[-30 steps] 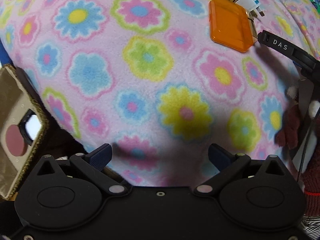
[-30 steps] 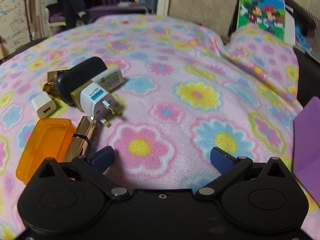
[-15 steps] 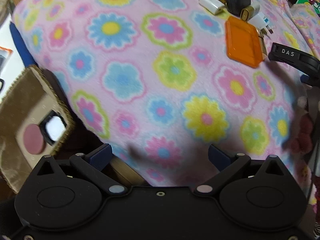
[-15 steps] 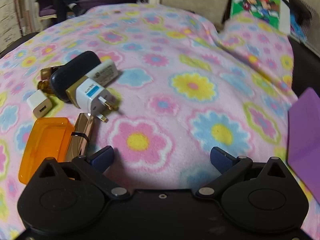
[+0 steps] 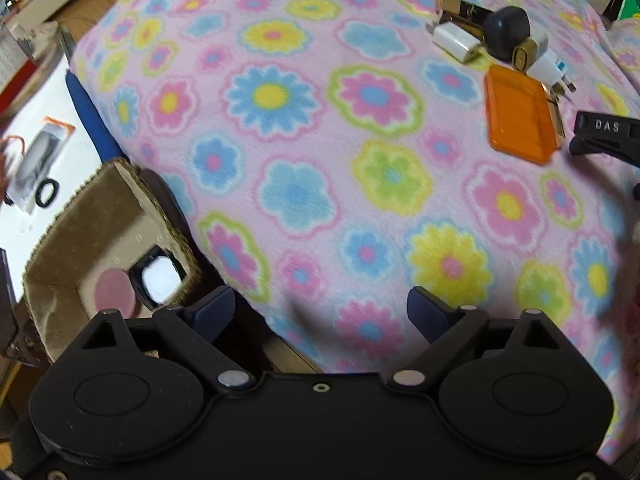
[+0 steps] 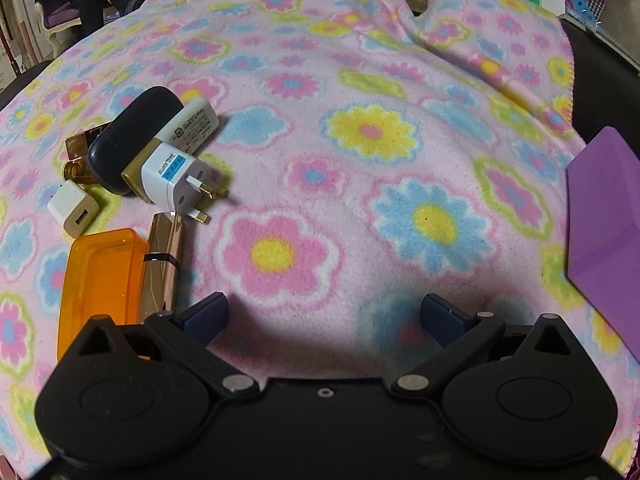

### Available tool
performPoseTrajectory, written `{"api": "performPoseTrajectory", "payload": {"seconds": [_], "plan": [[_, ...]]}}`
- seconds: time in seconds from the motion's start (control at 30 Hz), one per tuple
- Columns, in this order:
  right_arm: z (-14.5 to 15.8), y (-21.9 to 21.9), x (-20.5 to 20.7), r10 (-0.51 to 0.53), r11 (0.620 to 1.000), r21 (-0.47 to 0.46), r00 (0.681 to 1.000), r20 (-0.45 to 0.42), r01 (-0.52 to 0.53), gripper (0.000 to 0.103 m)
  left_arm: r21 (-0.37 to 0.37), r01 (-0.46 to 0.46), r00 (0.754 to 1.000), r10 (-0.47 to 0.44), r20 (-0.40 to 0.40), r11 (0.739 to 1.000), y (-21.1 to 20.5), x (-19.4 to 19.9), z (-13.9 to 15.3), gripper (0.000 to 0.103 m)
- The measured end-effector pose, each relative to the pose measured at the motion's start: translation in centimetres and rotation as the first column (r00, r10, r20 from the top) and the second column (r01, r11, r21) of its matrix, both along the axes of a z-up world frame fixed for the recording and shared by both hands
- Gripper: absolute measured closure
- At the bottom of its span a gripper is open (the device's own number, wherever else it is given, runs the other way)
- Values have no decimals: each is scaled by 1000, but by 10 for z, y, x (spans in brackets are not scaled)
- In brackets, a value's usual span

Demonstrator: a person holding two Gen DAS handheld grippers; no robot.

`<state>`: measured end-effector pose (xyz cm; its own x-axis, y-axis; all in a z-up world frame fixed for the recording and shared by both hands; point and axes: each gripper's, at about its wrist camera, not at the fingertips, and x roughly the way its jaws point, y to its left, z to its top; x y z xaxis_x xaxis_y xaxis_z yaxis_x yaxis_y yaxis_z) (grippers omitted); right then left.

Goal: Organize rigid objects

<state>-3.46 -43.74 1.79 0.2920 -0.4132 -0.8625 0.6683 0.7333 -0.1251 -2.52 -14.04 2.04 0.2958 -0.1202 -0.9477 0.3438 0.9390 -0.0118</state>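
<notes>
Both grippers hover over a pink fleece blanket [image 6: 360, 208] printed with flowers. The left gripper [image 5: 320, 312] has its fingers spread wide and holds nothing; the right gripper [image 6: 324, 316] likewise, fingers wide apart and empty. The rigid objects lie clustered far right in the left view: a translucent orange plastic box [image 5: 520, 118], a white USB charger cube [image 6: 74, 214], a dark oval case [image 6: 128, 136], and a white travel plug adapter [image 6: 172, 178]. A beige lined basket [image 5: 96, 216] sits near left, beside the blanket.
</notes>
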Motion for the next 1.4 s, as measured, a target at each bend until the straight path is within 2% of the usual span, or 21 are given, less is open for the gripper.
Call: {"api": "performPoseTrajectory", "payload": {"seconds": [0.17,0.33,0.5,0.83,1.0,1.1,1.2,1.27,1.4], "plan": [[0,-3,4,12,1000,19,1000,-20,-12,0,7,15,1000,-15,27,1000,-4,-2,3,12],[5,-6,7,39,998,58,998,-44,-36,0,-17,42,999,-42,-13,999,-3,-3,0,12],[18,5,4,69,991,113,998,13,-70,0,-14,32,999,-32,-37,999,-3,-1,-5,12],[35,50,33,210,969,106,971,110,-222,0,-30,13,997,-15,-75,999,-3,7,-11,12],[29,60,54,238,957,141,965,109,-252,0,-37,30,997,-33,-66,999,-9,8,-10,12],[19,67,63,260,955,131,963,68,-267,1,-40,43,997,-45,-65,998,-12,8,-10,12],[9,65,66,249,962,112,968,12,-249,11,-45,54,996,-57,-65,998,-16,7,-9,12],[7,53,60,221,966,137,975,-2,-219,22,-52,62,996,-66,-61,997,-17,7,-8,12],[15,31,41,185,971,155,983,6,-184,26,-59,96,994,-99,-41,994,-26,7,-1,12]]}}
